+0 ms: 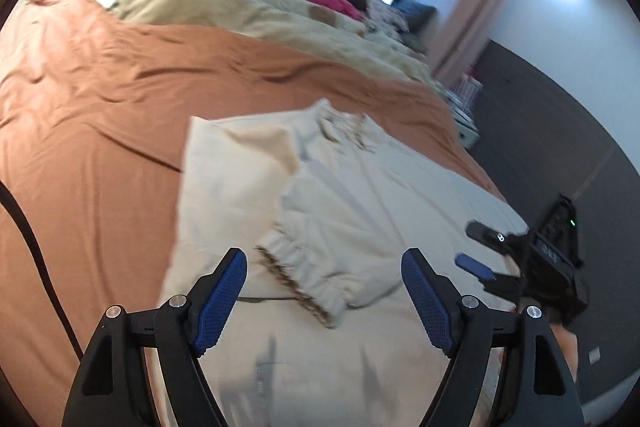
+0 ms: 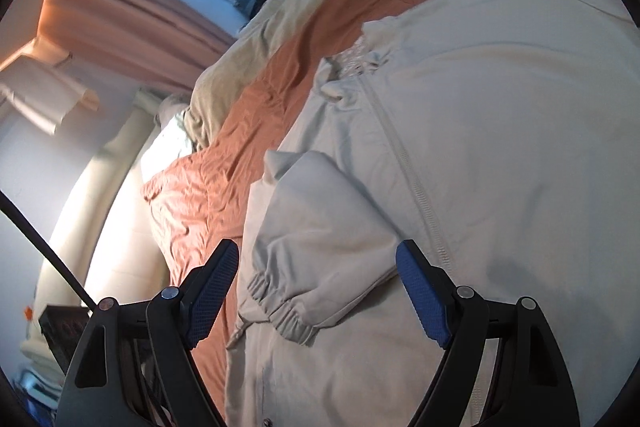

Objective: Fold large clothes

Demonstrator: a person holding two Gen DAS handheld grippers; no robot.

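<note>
We list: one cream jacket [image 1: 360, 195], spread on the orange bedsheet [image 1: 100, 99], one sleeve cuff [image 1: 304, 271] folded across its front. Our left tongs [image 1: 324, 291] and right tongs [image 2: 318, 283] both hang spread above it, pinching nothing.

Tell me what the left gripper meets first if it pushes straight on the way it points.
Most likely the elastic cuff of the cream jacket's folded-in sleeve, centred ahead of the open left gripper; depth is uncertain.
</note>
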